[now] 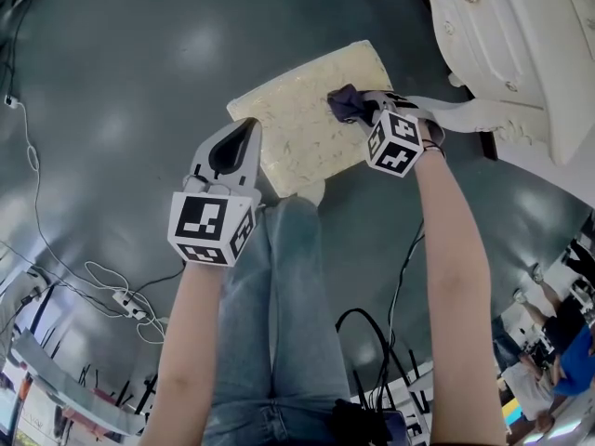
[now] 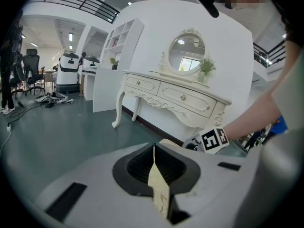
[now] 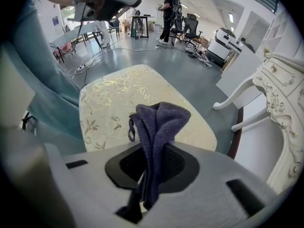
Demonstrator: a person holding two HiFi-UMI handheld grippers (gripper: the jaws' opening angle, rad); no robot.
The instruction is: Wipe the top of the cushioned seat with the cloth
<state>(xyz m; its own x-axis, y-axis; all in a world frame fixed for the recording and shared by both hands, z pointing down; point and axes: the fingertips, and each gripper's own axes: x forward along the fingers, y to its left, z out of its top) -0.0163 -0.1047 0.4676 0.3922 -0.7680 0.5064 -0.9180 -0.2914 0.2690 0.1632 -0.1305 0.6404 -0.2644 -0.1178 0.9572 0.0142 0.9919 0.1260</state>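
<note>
Head view: the cushioned seat (image 1: 297, 124) is seen at 12 o'clock from the person's legs, cream with a leafy gold pattern, on the grey floor. The right gripper (image 1: 361, 110) is held over the seat's 3 o'clock edge. Its jaws are clamped on the cloth (image 1: 344, 102), a dark purple bundle bunched out past the tips. In the right gripper view the cloth (image 3: 159, 122) is seen pinched between the jaws, with the seat (image 3: 114, 103) beyond it at 12 o'clock. Whether cloth and cushion touch cannot be told. The left gripper (image 1: 244, 133) is held just beside the seat's 8 o'clock edge, its jaws pressed together with nothing gripped. A white dressing table (image 1: 521, 54) is placed at 2 o'clock.

The wiping step is judged to be at or near its start. Next, the cloth is to be pressed down onto the cushion and drawn across toward 9 o'clock, with a grip firm enough that the bundle is not dragged out.
</note>
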